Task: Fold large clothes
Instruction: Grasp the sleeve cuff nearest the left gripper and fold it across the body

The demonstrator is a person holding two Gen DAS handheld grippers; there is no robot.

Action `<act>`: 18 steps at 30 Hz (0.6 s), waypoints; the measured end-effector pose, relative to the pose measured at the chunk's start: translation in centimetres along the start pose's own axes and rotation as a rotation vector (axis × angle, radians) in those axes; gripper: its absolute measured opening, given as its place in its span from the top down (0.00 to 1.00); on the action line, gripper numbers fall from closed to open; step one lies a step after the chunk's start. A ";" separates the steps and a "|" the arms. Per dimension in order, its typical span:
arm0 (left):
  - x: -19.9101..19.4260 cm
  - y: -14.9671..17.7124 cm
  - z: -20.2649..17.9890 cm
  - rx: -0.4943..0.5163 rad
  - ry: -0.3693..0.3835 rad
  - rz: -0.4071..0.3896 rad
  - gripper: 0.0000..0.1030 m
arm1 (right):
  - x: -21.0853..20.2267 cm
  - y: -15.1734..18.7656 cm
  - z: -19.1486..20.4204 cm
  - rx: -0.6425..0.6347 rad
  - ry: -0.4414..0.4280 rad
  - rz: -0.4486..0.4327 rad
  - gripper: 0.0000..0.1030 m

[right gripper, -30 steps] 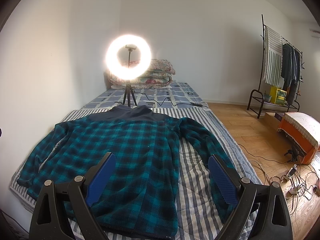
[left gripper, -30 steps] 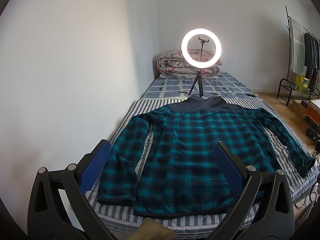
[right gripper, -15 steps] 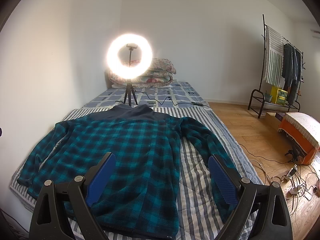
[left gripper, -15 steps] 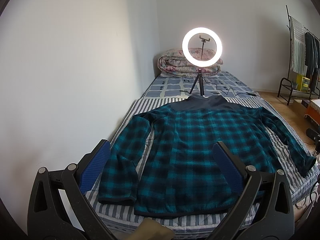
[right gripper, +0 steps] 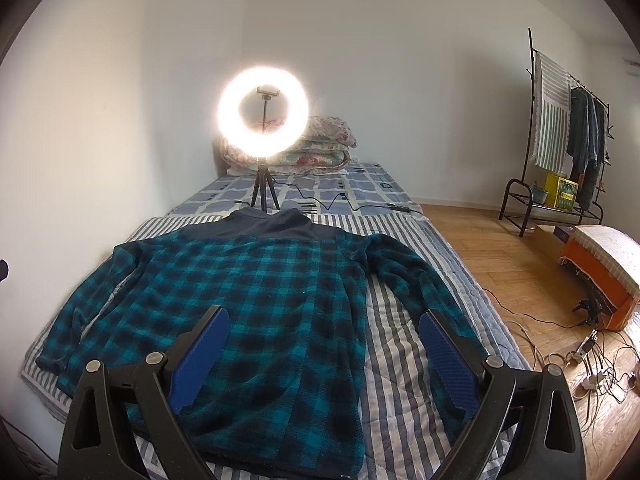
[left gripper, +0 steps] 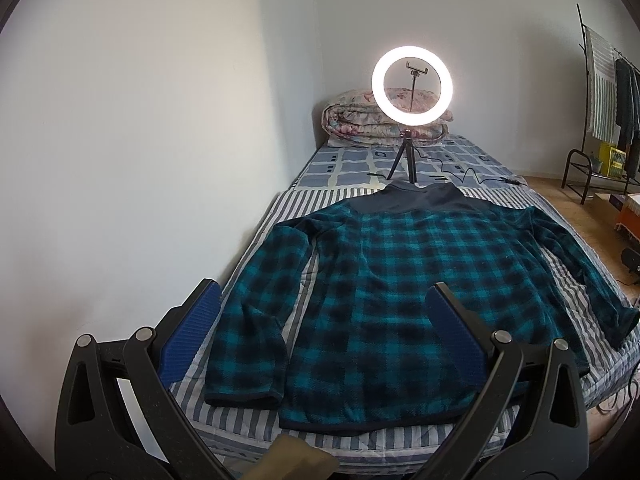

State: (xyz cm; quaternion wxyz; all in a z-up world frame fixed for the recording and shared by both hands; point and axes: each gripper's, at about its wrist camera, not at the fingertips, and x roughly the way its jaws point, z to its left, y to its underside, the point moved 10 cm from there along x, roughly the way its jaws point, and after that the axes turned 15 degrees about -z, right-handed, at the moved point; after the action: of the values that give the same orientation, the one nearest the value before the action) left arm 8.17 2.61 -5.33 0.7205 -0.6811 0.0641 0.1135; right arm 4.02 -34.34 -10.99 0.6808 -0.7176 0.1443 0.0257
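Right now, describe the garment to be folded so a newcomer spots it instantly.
Find the bed along the white wall, with a lit ring light standing on it. In front of the tripod, on the striped sheet, lies the plaid fleece jacket, flat, sleeves spread. It is the only teal-and-black check fabric, with a plain dark navy collar.

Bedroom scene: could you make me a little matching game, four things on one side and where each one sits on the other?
Things:
1. jacket
2. ring light
3. quilt
4. rack

Places:
A. folded at the bed's far end
B. spread flat on the striped cover
C. standing on the wooden floor
D. on a tripod just beyond the collar

Pairs: 1-B, 2-D, 3-A, 4-C
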 end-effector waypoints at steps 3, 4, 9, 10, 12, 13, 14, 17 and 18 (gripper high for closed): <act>0.5 0.4 0.9 0.015 -0.005 0.026 0.00 | 0.4 -0.4 0.4 0.001 -0.005 -0.008 0.05; 0.8 0.6 1.4 0.025 -0.011 0.034 0.00 | 0.5 -0.5 0.6 0.003 -0.009 -0.015 0.05; 2.9 2.2 4.8 0.047 -0.069 0.100 0.00 | 1.4 -1.4 3.2 0.002 -0.108 -0.051 0.04; 3.7 2.9 5.9 0.035 -0.080 0.128 0.00 | 1.7 -1.5 4.2 -0.013 -0.142 -0.043 0.04; 4.9 4.1 7.4 0.016 -0.087 0.175 0.01 | 2.5 -1.8 6.1 -0.031 -0.199 -0.027 0.04; 5.7 4.9 8.2 0.000 -0.088 0.205 0.06 | 2.9 -1.9 7.2 -0.031 -0.232 -0.018 0.04; 6.3 5.6 8.8 -0.019 -0.085 0.235 0.09 | 3.2 -1.9 7.8 -0.027 -0.245 -0.014 0.04; 8.3 7.7 9.8 -0.082 -0.063 0.313 0.32 | 4.3 -1.5 10.0 -0.015 -0.292 0.004 0.04; 9.0 8.5 10.0 -0.107 -0.055 0.344 0.38 | 4.5 -1.0 10.5 -0.015 -0.305 0.016 0.04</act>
State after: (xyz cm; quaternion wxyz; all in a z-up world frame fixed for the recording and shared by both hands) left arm 14.14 13.68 -15.11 0.6547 -0.6941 0.1537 0.2568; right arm 10.25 -24.78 -11.84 0.6892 -0.7094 0.0449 0.1408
